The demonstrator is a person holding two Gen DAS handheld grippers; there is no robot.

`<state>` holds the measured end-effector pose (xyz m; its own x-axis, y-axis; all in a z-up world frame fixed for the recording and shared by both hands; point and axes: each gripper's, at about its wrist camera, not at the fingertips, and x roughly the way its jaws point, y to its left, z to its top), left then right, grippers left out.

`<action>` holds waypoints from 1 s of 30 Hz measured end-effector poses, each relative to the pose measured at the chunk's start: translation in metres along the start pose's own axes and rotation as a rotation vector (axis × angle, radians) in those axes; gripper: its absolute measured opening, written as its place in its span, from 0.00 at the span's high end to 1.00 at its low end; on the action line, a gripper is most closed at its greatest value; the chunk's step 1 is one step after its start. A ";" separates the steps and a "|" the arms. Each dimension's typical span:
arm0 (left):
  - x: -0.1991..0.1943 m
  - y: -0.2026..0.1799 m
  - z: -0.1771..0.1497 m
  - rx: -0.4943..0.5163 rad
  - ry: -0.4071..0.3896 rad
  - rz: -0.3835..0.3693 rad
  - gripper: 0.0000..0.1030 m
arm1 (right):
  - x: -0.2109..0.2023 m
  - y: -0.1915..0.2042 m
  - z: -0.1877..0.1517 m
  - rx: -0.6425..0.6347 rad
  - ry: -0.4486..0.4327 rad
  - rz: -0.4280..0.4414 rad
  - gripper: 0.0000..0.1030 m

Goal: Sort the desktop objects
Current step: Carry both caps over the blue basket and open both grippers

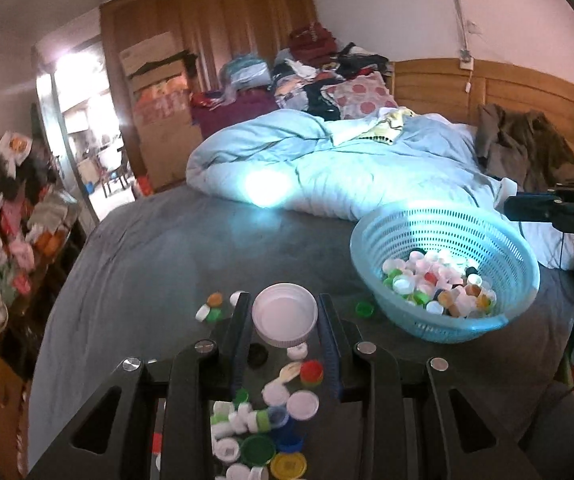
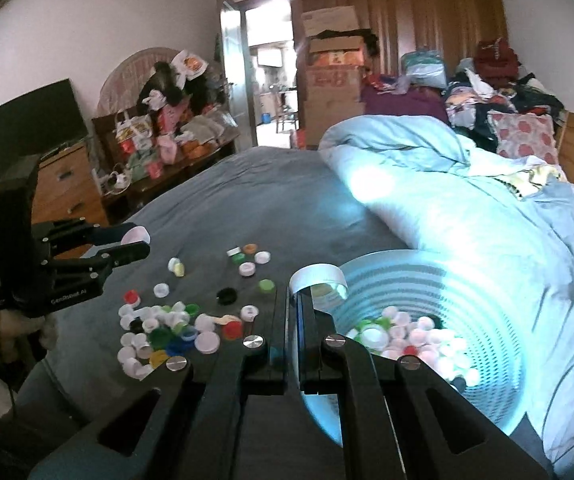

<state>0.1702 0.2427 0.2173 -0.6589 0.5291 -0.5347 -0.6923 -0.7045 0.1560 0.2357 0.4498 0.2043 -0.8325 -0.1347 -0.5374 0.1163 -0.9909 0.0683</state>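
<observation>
L gripper (image 1: 285,316) clamps a big white lid (image 1: 285,312) across its width, open side up, lifted above the loose cap pile (image 1: 263,432) at bottom centre. The blue basket (image 1: 499,320), part full of caps, sits lower right in that view, so the lid must travel right. R gripper (image 2: 295,300) has jaws pinched nearly shut on the rim of a white cap (image 2: 319,274), already over the basket edge (image 2: 487,412); R is the nearer hand. Only the R view shows the L tool (image 2: 127,246) from the side, plus the pile's full spread.
</observation>
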 end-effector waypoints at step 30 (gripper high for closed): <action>0.078 -0.093 0.058 0.160 0.106 -0.079 0.67 | -0.015 -0.084 -0.021 0.130 -0.020 -0.029 0.97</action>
<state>0.1659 0.3766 0.2091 -0.5718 0.5214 -0.6334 -0.7841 -0.5744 0.2351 0.2497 0.5354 0.1887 -0.8452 -0.1044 -0.5241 0.0218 -0.9867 0.1614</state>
